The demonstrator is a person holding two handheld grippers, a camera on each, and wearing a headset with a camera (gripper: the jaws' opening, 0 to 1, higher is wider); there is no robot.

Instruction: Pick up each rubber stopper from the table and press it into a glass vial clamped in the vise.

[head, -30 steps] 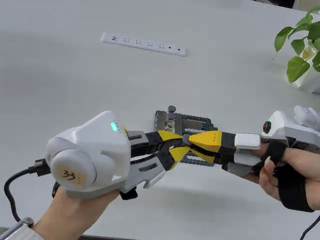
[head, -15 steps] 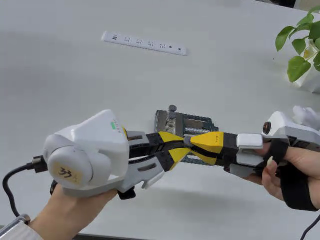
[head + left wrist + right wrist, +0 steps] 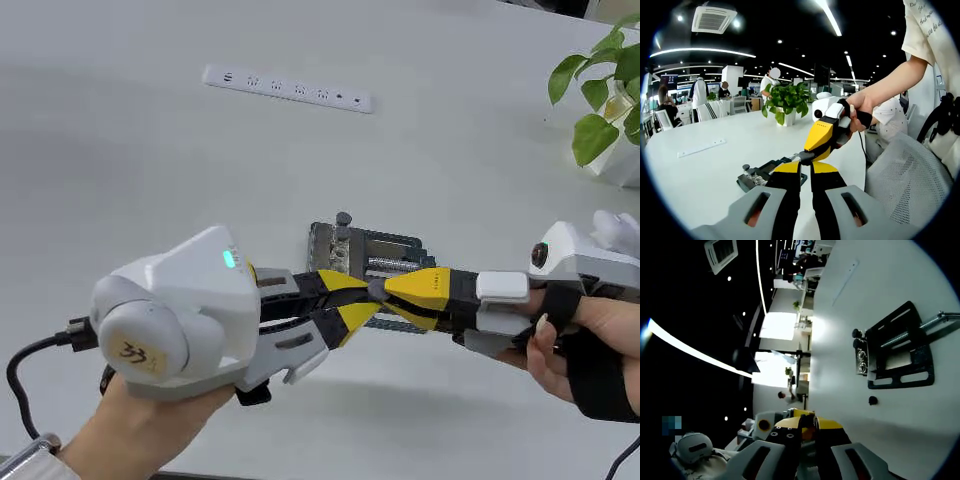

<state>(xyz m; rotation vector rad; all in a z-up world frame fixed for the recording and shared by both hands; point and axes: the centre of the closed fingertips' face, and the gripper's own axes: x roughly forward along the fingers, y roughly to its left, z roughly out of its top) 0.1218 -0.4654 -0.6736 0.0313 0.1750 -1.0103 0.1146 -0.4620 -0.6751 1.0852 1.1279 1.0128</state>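
The left gripper (image 3: 362, 296) and right gripper (image 3: 396, 292) met tip-to-tip at one stopper (image 3: 377, 289), probably to reorient it; which jaws pinched it was indeterminate.

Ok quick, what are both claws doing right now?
Left claw: cannot tell if it grips anything.
Right claw: closed on the small grey rubber stopper.

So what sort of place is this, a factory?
Probably an open-plan office or showroom rather than a factory: wide white tables, a potted plant, a mesh office chair and long strip lights on a dark ceiling.
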